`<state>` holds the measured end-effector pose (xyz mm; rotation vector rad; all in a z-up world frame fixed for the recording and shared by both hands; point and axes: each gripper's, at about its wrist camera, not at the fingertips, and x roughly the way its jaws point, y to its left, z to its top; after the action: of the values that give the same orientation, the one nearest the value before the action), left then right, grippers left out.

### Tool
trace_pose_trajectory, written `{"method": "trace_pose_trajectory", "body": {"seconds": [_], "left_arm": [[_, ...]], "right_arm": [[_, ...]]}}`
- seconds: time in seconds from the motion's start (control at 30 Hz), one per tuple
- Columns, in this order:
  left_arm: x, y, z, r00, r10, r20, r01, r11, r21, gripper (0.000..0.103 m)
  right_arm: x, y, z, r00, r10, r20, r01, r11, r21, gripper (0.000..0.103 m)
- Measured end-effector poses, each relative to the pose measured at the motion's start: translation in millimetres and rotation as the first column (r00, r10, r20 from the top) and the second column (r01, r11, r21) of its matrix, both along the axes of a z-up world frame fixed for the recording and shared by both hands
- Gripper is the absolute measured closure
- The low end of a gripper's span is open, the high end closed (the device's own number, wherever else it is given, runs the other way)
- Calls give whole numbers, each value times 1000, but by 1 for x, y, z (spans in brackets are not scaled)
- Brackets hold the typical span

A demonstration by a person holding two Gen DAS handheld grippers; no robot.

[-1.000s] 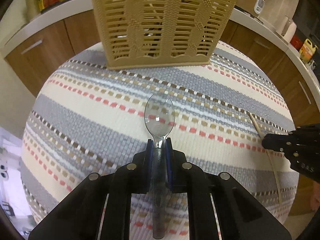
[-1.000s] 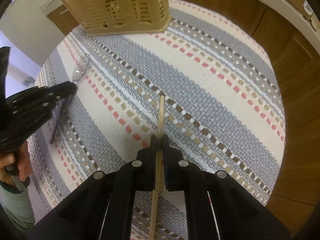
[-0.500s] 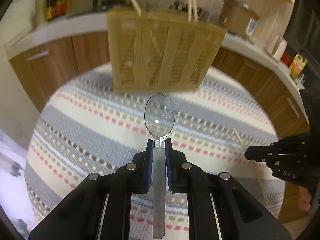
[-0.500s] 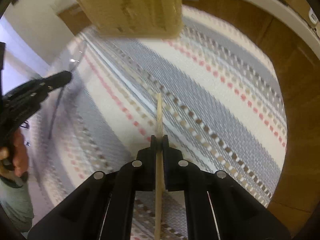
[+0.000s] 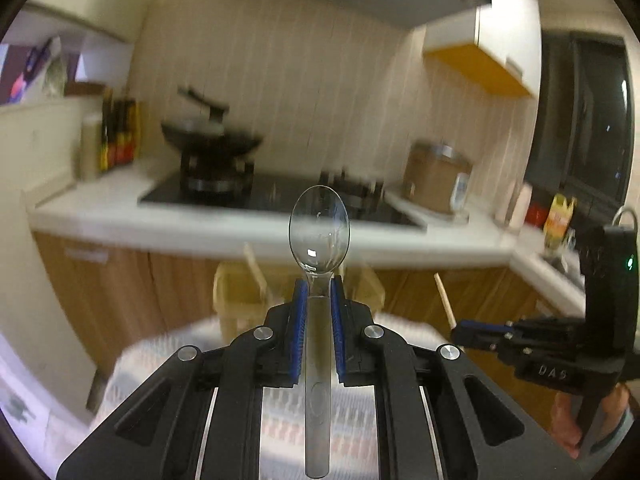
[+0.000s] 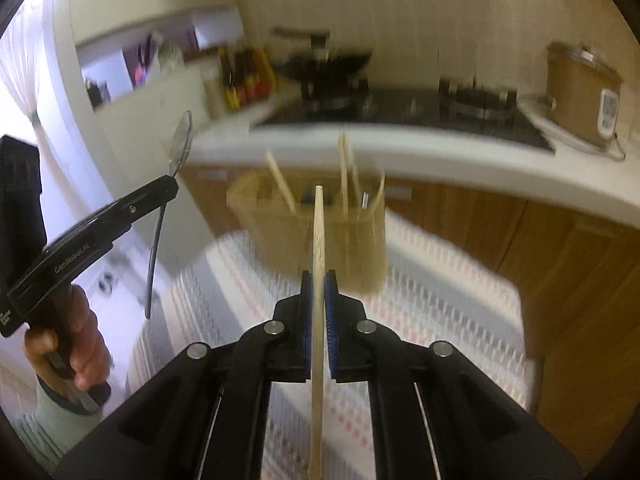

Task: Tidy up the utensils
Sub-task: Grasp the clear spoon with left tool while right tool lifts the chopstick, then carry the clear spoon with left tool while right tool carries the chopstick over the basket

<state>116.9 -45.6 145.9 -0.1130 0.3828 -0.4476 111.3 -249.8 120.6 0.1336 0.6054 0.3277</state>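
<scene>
My left gripper (image 5: 319,284) is shut on a clear plastic spoon (image 5: 319,236), bowl forward, held up in the air. From the right wrist view the same spoon (image 6: 182,146) shows at the left, its handle hanging under the left gripper (image 6: 170,180). My right gripper (image 6: 318,280) is shut on a wooden chopstick (image 6: 318,232) that points forward. In the left wrist view that chopstick (image 5: 444,300) sticks up from the right gripper (image 5: 460,326). The tan slotted basket (image 6: 280,232) stands ahead on the striped cloth, with several chopsticks upright in it.
The striped tablecloth (image 6: 440,280) covers the round table below both grippers. Behind it runs a white counter (image 5: 160,224) with a stove, a wok (image 5: 210,140), bottles and a brown rice cooker (image 6: 580,80). A hand (image 6: 72,336) grips the left tool.
Both grippers have risen from the cloth and tilted up, carrying the spoon and the chopstick. The basket now sits lower in both views and the kitchen counter has come into sight.
</scene>
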Motion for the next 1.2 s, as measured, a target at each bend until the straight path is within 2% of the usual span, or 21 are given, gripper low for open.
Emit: {"method": "trace_pose_trajectory", "body": {"seconds": [0.13,0.27,0.47,0.57,0.63,0.8,0.97,1.2], "left_arm": [[20,-6,22,997,15,77,-9,996,-85,93],[41,-11,30,991,16,132,5,987,-159,93],[64,-15,23,979,17,202,32,971,-237,93],[82,-18,13,980,18,200,33,969,-247,93],[93,-19,6,979,-1,204,53,967,-248,93],[114,-22,-15,982,23,189,25,968,-251,93],[122,-37,-39,979,69,191,-31,980,-195,93],[127,-37,-62,980,108,167,-74,978,-194,93]], "right_arm": [[14,-1,28,994,-25,104,21,999,43,99],[30,-4,52,978,-43,205,28,997,76,99],[55,-3,74,926,-91,367,67,995,79,99],[75,-6,71,915,-120,385,78,989,123,99],[85,-5,65,904,-147,402,108,987,120,99],[108,-2,42,894,-175,411,135,983,125,99],[117,0,24,892,-176,416,141,983,114,99],[113,2,10,891,-155,428,123,987,100,98]]}}
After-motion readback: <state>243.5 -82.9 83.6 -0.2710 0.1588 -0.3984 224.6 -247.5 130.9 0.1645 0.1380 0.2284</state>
